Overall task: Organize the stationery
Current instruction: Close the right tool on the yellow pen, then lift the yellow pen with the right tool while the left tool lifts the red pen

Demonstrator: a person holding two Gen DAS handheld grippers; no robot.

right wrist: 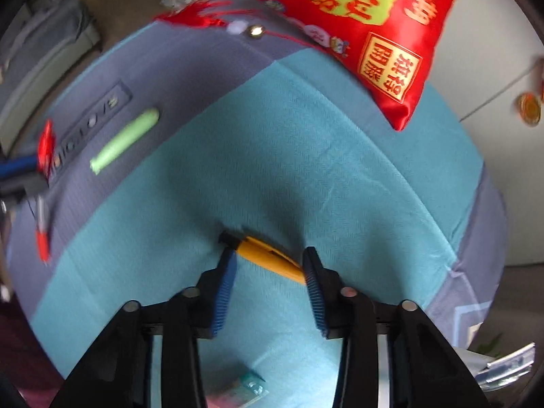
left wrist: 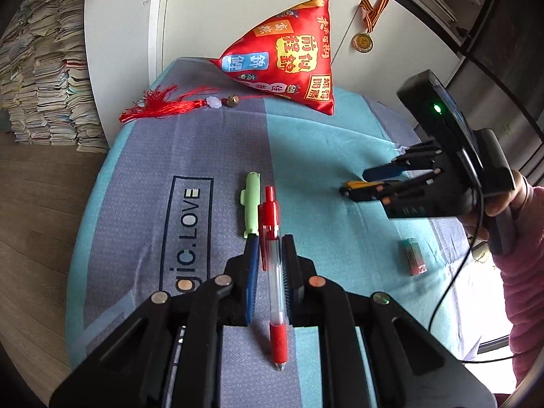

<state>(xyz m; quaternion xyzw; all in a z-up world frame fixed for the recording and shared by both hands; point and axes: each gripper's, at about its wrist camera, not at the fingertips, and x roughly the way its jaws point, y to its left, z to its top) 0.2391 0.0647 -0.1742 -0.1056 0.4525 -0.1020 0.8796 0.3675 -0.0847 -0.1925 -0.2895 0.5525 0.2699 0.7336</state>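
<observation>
The left gripper [left wrist: 268, 248] is clamped on the light, stiff, slippery red-and-clear plastic click pen [left wrist: 273, 272] mid-barrel, while the right gripper [right wrist: 268, 265] stands apart around the rigid yellow-and-black plastic pen [right wrist: 268, 258], best pinched across its middle.

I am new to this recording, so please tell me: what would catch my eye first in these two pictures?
The big red pyramid-shaped cushion with gold characters stands at the far edge of the blue-and-grey cloth, its red tassel trailing to the left. Nearer, the left gripper is shut on a red-and-clear pen, with a light green pen lying just beyond. To the right, the right gripper has its fingers open around a yellow utility knife.
</observation>
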